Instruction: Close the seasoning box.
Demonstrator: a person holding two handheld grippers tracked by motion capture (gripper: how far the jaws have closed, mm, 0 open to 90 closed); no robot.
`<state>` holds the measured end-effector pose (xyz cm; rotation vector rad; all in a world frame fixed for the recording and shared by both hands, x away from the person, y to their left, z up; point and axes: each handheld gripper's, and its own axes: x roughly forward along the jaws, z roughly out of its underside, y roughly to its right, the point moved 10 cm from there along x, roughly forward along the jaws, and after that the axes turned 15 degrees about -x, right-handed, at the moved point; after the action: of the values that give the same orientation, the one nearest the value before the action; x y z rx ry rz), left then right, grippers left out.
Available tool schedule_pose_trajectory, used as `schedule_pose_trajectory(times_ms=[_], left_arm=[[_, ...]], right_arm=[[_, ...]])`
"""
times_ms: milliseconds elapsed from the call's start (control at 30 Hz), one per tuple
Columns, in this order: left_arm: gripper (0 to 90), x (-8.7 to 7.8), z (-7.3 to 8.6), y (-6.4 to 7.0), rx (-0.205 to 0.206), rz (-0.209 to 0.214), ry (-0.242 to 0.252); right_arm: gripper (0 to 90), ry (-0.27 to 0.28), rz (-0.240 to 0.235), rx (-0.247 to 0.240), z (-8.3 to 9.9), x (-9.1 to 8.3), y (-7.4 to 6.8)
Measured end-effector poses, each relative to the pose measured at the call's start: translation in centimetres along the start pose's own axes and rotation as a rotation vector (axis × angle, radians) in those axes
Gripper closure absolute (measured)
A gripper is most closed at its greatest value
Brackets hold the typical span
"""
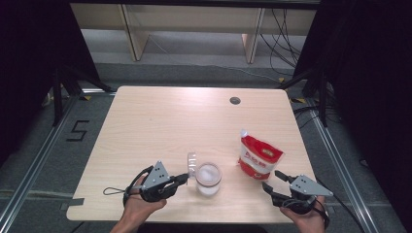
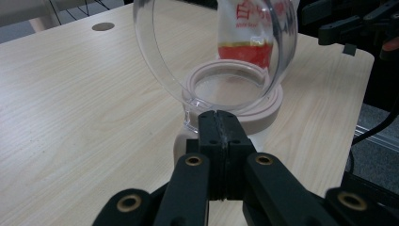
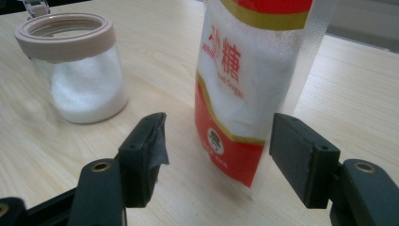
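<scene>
My left gripper (image 2: 219, 123) has its jaws pressed together on the edge of the clear lid (image 2: 211, 47), flipped open above the jar (image 1: 208, 178) near the table's (image 1: 160, 121) front edge. My right gripper (image 3: 216, 155) stands spread just before the sugar bag (image 3: 249, 80), not touching it

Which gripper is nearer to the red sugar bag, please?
Right. The right gripper sits open just in front of the bag; the left gripper is across the jar, shut on its clear lid.
</scene>
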<state>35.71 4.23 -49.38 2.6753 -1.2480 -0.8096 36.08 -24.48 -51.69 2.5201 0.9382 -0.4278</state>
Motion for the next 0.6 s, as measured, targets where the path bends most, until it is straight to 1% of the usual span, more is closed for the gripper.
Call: schedule_pose_trajectory(times_ms=[33,67,100,133,167,233,267,300,333,400,433,467,500,533,567,600], left_arm=[[88.5,0.13,-0.12,0.07,0.02,0.011,-0.001],[88.4,0.22,-0.1,0.2,0.006,0.002,-0.002],[88.0,0.32,-0.15,0.32,0.011,0.008,0.0],[87.6,0.4,-0.1,0.5,-0.003,0.013,-0.001],[87.0,0.47,-0.1,0.58,-0.002,0.022,0.001],[86.2,0.38,-0.02,0.54,-0.003,0.015,-0.004],[84.8,0.31,-0.03,0.47,-0.001,0.013,-0.005],[84.1,0.31,-0.03,0.47,-0.001,0.013,-0.005],[82.8,0.29,-0.1,0.43,0.011,0.021,-0.004],[81.8,0.25,0.01,0.45,0.007,0.025,-0.012],[76.7,0.24,0.03,0.47,0.004,0.027,-0.012],[76.7,0.24,0.07,0.51,0.0,0.031,-0.014],[75.1,0.23,0.24,0.68,-0.026,0.031,-0.019],[72.2,0.23,0.31,0.76,-0.019,0.038,-0.024],[67.2,0.21,0.34,0.76,-0.005,0.04,-0.027],[62.2,0.16,0.47,0.92,-0.022,0.044,-0.029]], right_arm=[[37.2,-0.007,-0.017,0.015,0.07,0.0,-0.24],[37.1,0.001,-0.006,-0.017,0.03,0.1,0.06],[37.1,-0.008,-0.01,0.01,0.08,0.0,-0.16],[37.2,-0.008,-0.006,0.004,0.06,-0.04,-0.1],[37.2,-0.004,-0.003,-0.006,0.02,-0.01,-0.02],[37.1,-0.005,-0.004,-0.001,0.03,-0.04,-0.03],[37.1,-0.012,-0.01,0.023,0.15,-0.02,-0.22],[37.1,-0.012,-0.01,0.023,0.15,-0.02,-0.22],[37.1,-0.008,-0.013,0.012,0.1,-0.05,-0.25],[37.1,-0.013,-0.009,0.005,0.13,-0.1,-0.18],[37.1,-0.007,-0.009,-0.015,0.09,-0.03,-0.06],[37.1,-0.007,-0.009,-0.015,0.09,-0.03,-0.06],[37.1,-0.008,-0.008,-0.012,0.1,-0.05,-0.07],[37.0,0.002,-0.012,0.003,-0.03,0.04,-0.15],[37.0,0.002,-0.011,0.002,-0.03,0.04,-0.13],[36.9,0.004,-0.01,0.003,-0.04,0.04,-0.13]])
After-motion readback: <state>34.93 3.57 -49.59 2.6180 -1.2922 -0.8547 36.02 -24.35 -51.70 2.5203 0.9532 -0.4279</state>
